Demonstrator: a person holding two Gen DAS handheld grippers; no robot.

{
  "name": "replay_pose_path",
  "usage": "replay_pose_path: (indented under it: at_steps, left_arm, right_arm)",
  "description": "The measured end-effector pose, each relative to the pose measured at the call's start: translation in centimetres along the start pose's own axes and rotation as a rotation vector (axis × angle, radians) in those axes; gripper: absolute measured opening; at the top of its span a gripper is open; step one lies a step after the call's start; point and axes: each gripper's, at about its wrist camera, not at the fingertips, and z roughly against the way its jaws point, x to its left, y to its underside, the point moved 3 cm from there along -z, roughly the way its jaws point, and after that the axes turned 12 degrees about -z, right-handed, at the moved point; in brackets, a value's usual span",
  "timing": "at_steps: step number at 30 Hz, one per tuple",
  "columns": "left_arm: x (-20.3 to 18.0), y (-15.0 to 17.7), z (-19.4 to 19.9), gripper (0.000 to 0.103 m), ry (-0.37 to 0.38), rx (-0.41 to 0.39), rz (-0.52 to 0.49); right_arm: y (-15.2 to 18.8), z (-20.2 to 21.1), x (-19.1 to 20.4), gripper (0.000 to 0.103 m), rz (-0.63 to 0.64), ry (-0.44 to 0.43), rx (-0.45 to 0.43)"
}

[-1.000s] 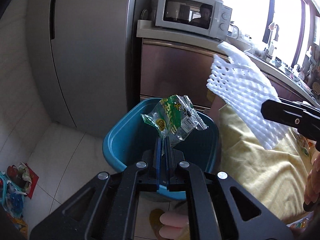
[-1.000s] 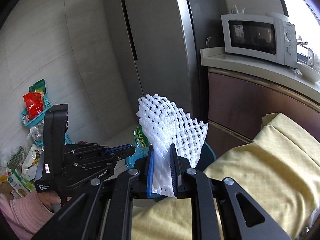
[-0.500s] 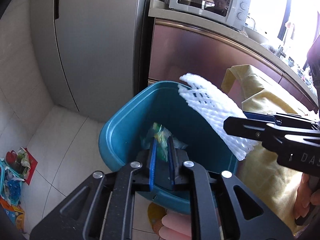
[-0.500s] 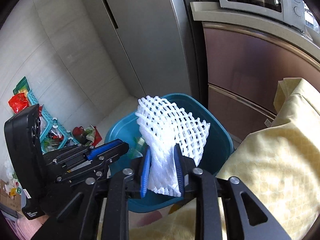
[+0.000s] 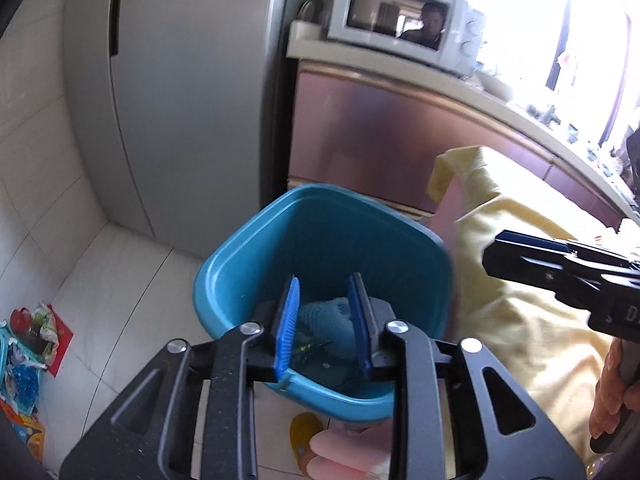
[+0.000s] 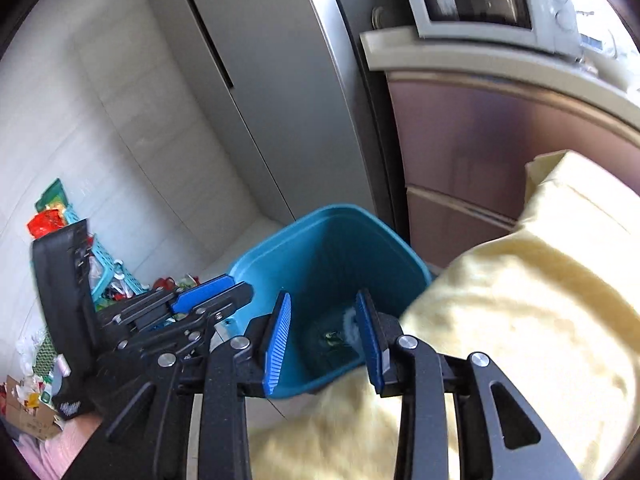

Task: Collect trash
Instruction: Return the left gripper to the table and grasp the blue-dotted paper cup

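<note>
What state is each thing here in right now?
Left hand-held gripper: jaws opening, nothing between them.
Right hand-held gripper: jaws opening, nothing between them.
Blue bin: upright, uncovered.
White foam net: lying inside the bin.
Green wrapper: at the bin's bottom.
Microwave: door shut.

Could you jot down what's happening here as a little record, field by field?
Place: kitchen floor beside a fridge
Bin: blue trash bin, open top
In the bin: white foam net and green wrapper at the bottom
Left gripper: over the bin, jaws opening, nothing between them
Right gripper: over the bin, jaws opening, nothing between them
Nearby: yellow cloth, microwave
</note>
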Motion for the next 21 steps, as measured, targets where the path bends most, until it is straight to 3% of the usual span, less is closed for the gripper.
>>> replay_pose_path:
  at_steps: [4, 12, 21]
  left_arm:
    - [-2.9, -1.1, 2.5, 0.041, 0.062, -0.082, -0.048]
    - [-12.3, -2.3, 5.7, 0.046, 0.282, -0.159, -0.201]
    - [-24.5, -3.3, 6.0, 0.048, 0.493, -0.148, -0.36]
  right_arm:
    - [1.0, 5.2, -1.2, 0.034, 0.015, -0.003, -0.088]
    - [4.2, 16.0, -6.2, 0.034, -0.054, 0.084, -0.274]
    - [7.3, 25.5, -11.9, 0.035, -0.138, 0.328, -0.47]
